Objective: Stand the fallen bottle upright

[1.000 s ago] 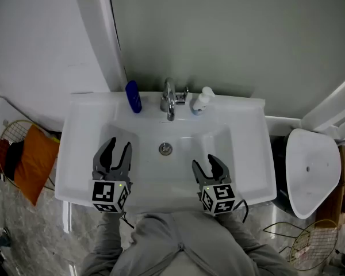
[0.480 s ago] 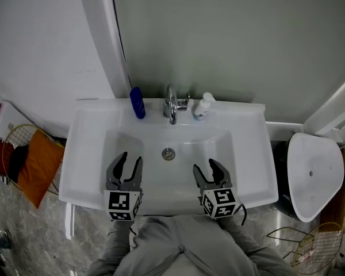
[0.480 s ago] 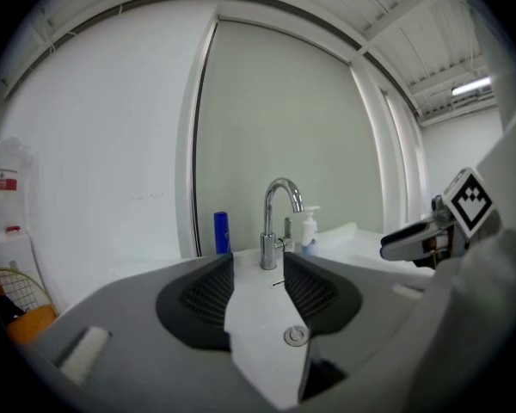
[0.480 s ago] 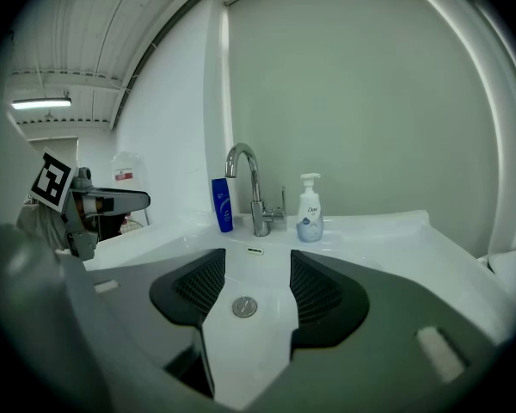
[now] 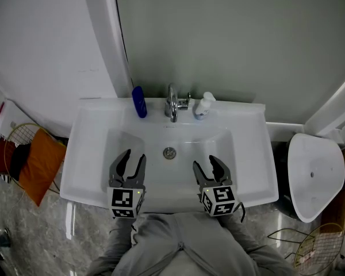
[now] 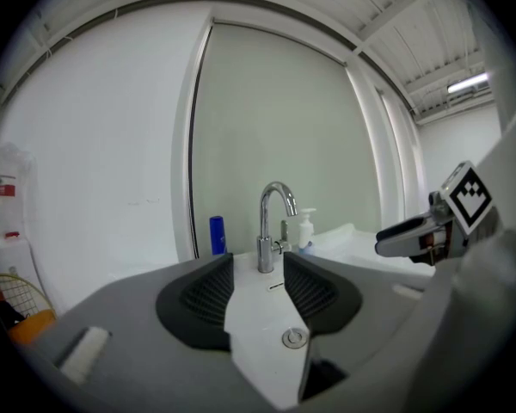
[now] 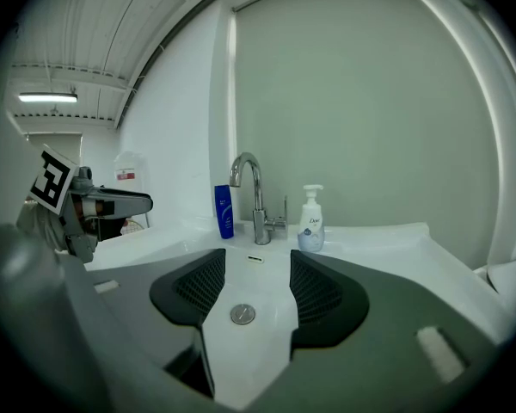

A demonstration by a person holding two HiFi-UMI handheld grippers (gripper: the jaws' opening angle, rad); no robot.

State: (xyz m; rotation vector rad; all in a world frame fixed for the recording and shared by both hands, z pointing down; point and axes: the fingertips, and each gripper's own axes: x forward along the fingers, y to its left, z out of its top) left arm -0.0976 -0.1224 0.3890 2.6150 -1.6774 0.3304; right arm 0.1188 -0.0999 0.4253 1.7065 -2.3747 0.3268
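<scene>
Your left tool (image 5: 133,157), right tool (image 5: 206,163): jaws apart, empty, at sink (image 5: 85,154) front. Bottle (image 5: 139,102): upright on back rim beside tap (image 5: 171,103), well apart from the 2 tools.

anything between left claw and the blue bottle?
Nothing visible. The left claw, jaws apart and empty, is at the near side of the basin. Only bare bowl lies between it and the blue bottle, which stands upright on the back ledge. The faucet is to the bottle's right, off that line.

A washroom: white basin (image 5: 250,154), tap (image 5: 172,103), soap dispenser (image 5: 202,106).
</scene>
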